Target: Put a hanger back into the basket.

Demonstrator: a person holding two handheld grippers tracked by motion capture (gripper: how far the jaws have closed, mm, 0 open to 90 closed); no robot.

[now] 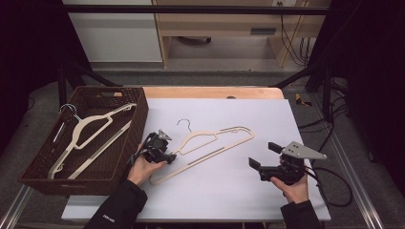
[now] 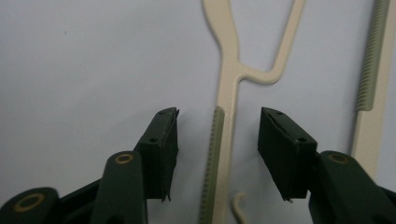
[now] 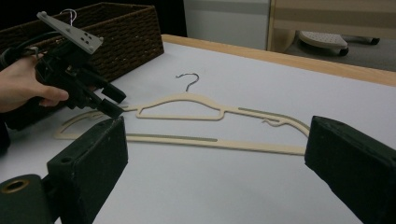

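A cream plastic hanger (image 1: 210, 143) with a metal hook lies flat on the white table cover, slanting up to the right. My left gripper (image 1: 171, 155) is at the hanger's left shoulder. In the left gripper view the jaws of the left gripper (image 2: 218, 112) stand apart on either side of the hanger arm (image 2: 229, 93), and the pads do not touch it. My right gripper (image 1: 263, 154) rests near the table's front right, jaws wide apart with nothing between them. The right gripper view looks past its own open jaws (image 3: 217, 128) at the hanger (image 3: 187, 100) and the left gripper (image 3: 114, 105).
A dark wicker basket (image 1: 141, 114) stands at the table's left edge, close behind the left hand, with another cream hanger (image 1: 90, 133) inside it. The white table cover (image 1: 239, 191) spreads across the wooden table. Black frame bars and cables run along the right side.
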